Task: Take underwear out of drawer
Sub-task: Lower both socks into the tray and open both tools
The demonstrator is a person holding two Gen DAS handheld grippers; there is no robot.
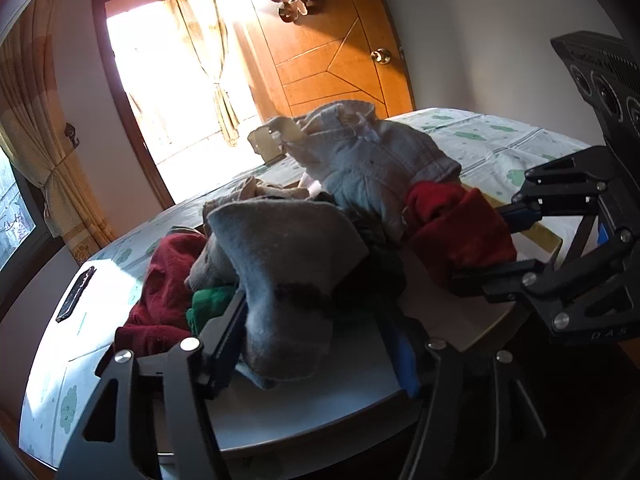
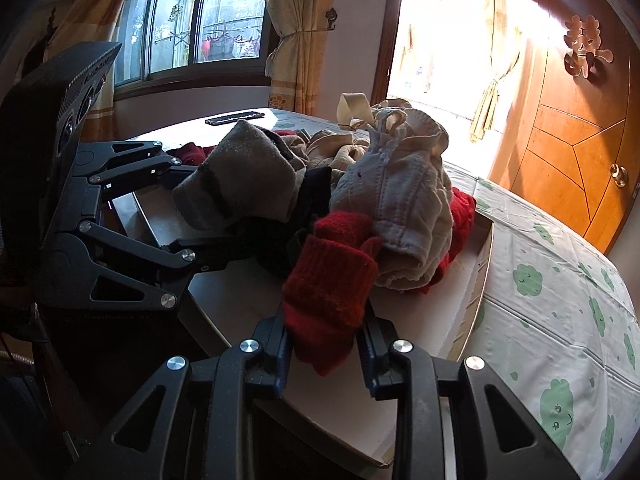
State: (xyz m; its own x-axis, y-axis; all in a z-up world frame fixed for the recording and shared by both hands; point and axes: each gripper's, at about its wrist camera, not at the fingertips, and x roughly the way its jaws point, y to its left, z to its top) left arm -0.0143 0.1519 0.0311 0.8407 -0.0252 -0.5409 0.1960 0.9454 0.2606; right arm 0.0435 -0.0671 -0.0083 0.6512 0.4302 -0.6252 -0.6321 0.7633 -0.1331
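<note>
A pulled-out drawer [image 2: 482,256] lies on the bed, holding a pile of garments. My left gripper [image 1: 316,320] is shut on a grey knit garment [image 1: 288,248] at the pile's near-left side; it also shows in the right wrist view [image 2: 240,176]. My right gripper [image 2: 324,336] is shut on a red knit garment [image 2: 332,276], seen in the left wrist view [image 1: 456,224] at the right. A pale quilted undergarment [image 2: 404,200] with straps lies on top of the pile between them. Dark red [image 1: 164,292], green [image 1: 208,304] and black pieces lie underneath.
The bed has a white sheet with green cloud prints [image 2: 560,300]. A dark phone-like object [image 1: 76,294] lies on the bed's far-left part. A wooden door [image 1: 340,52], a bright doorway with curtains [image 1: 180,80] and a window [image 2: 192,20] stand behind.
</note>
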